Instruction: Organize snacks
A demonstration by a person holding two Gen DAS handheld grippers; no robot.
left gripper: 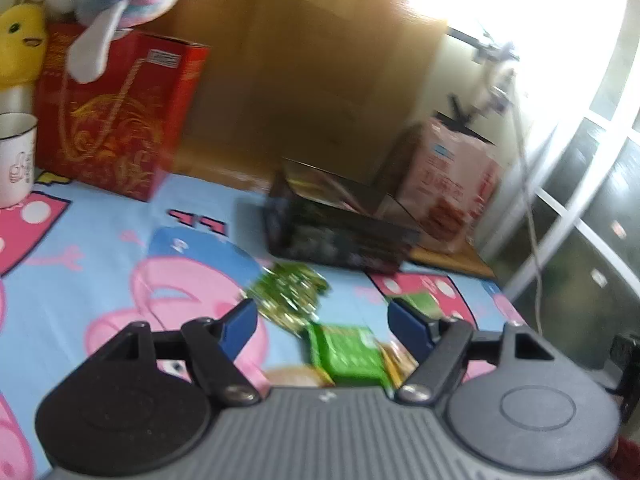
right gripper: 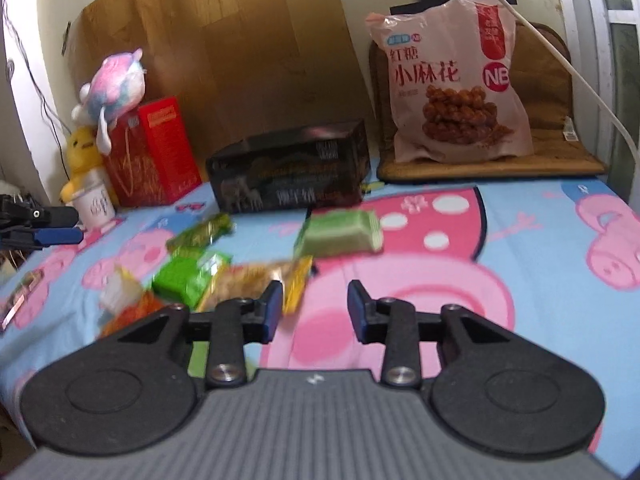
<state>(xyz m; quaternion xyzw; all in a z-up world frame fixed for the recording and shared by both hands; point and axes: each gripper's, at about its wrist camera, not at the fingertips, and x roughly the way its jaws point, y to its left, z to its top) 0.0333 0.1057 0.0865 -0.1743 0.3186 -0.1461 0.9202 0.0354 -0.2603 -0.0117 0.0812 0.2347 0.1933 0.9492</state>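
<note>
1. Now the right hand-held gripper (right gripper: 313,306) is hovering half spread and empty over the bed (right gripper: 540,280); the left hand-held gripper (left gripper: 322,322) is standing wider, empty too.
2. Just beyond, small snack packets (right gripper: 192,276) are lying scattered; I would be descending slowly onto one packet only.
3. Farther back, the black box (right gripper: 292,172) is probably waiting as their place.

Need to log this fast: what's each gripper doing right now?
Left gripper: open, holding nothing.
Right gripper: open, holding nothing.
</note>
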